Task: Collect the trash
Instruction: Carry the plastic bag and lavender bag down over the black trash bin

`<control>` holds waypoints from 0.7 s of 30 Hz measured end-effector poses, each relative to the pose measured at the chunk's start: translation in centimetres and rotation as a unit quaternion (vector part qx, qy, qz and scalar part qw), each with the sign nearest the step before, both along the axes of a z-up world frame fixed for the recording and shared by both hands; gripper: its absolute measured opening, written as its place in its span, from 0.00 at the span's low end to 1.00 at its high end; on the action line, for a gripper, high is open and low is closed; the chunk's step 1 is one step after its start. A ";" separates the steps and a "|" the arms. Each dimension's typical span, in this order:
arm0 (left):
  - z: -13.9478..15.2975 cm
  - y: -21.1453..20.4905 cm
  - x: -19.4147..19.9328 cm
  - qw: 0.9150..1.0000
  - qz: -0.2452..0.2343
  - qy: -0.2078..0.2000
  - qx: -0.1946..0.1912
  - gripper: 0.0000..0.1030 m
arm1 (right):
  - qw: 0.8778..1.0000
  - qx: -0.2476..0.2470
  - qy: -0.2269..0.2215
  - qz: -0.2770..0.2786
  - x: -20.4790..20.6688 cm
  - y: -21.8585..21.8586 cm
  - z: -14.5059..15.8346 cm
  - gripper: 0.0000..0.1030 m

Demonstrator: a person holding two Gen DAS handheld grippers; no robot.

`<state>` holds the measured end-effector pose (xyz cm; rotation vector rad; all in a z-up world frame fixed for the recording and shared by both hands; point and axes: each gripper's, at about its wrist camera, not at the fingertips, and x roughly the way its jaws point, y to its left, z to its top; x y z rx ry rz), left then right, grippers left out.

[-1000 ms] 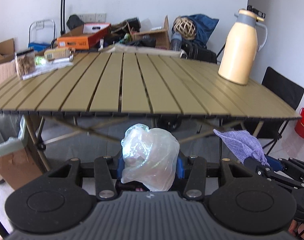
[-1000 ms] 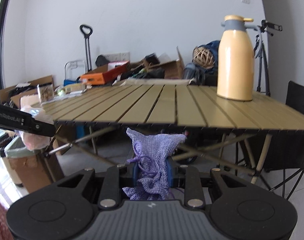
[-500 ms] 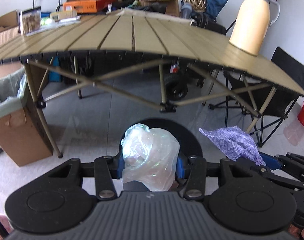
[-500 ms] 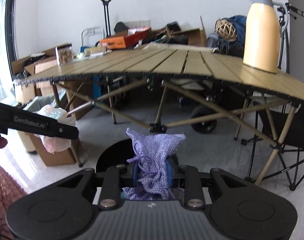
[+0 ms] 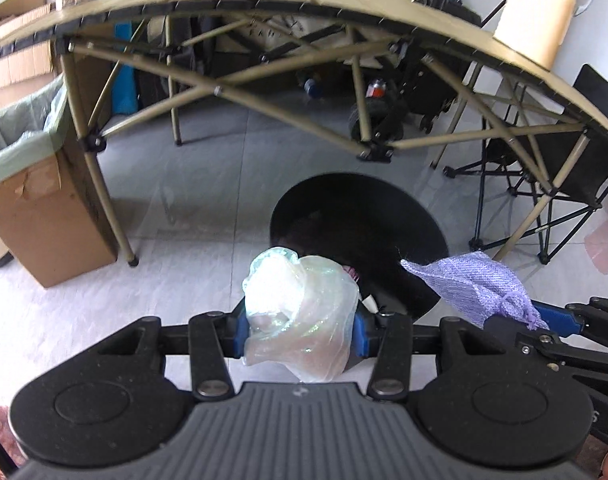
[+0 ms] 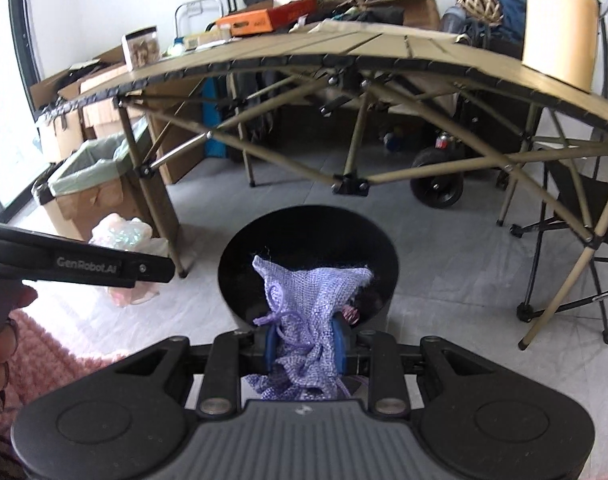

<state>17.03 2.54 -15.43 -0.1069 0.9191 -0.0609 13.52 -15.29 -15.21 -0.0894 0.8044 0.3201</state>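
Daylit, bright overall. Highlights are blown out at the window on the far left of the right wrist view. Strong fisheye bending is seen: the table edge is bowed into an arc. Corners are vignetted black. Slight motion blur is noted on background clutter; gripper bodies stay sharp.

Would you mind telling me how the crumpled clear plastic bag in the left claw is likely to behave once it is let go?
The crumpled clear plastic bag looks thin and floppy, bulging around the left claw, so it may spring open. It seems very light, so it may drift rather than drop straight into the black round bin.
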 end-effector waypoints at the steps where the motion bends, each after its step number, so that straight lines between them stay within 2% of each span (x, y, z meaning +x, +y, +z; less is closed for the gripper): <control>1: -0.3 0.2 0.1 1.000 0.003 0.005 0.001 0.46 | 1.000 -0.001 0.004 0.002 0.0 0.1 -0.2 0.25; 9: -2.0 1.5 0.7 0.999 0.028 0.037 0.005 0.46 | 0.999 -0.001 0.049 0.005 1.0 1.0 -1.6 0.25; 21: -3.6 2.7 2.2 0.996 0.054 0.074 0.006 0.46 | 0.998 0.001 0.066 0.007 3.1 2.3 -2.0 0.25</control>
